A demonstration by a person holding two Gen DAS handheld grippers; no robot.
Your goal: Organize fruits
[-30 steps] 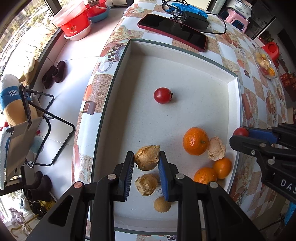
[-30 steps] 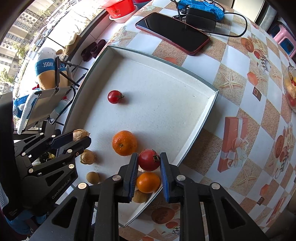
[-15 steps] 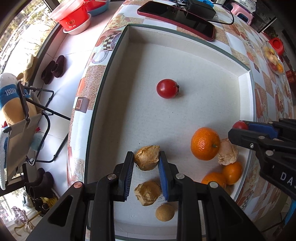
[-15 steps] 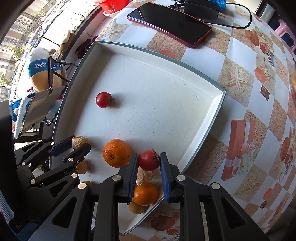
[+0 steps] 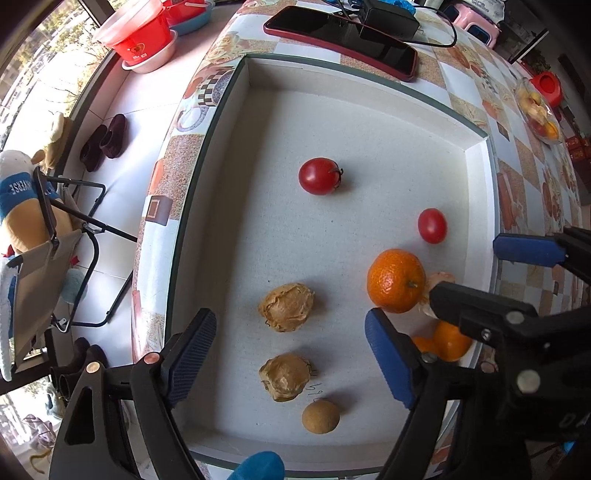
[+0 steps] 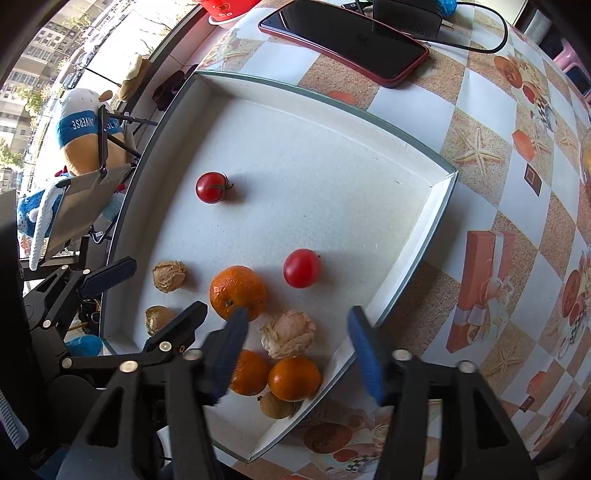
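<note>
A white tray (image 5: 236,122) holds the fruit. My left gripper (image 5: 291,343) points down with its jaws opening. A brown husked fruit (image 5: 286,306) lies free between the pads, a second one (image 5: 284,376) nearer me, and a small round brown fruit (image 5: 320,416) beside that. My right gripper (image 6: 295,332) is also opening. A red tomato (image 6: 301,268) rests on the tray (image 6: 436,206) just ahead of its pads, untouched. Under it lie a pale husk (image 6: 288,334) and two small oranges (image 6: 294,373). A big orange (image 6: 238,291) and another tomato (image 6: 210,187) lie apart.
A phone in a red case (image 5: 340,40) and a charger with its cable (image 5: 388,18) lie beyond the tray. A bowl of fruit (image 5: 537,110) stands at the far right. Left of the table edge the floor drops away, with shoes (image 5: 103,142) and a red bucket (image 5: 136,37).
Both grippers went from shut to wide. The left one let go of the husked fruit and the right one let go of the tomato; both now lie on the tray.
</note>
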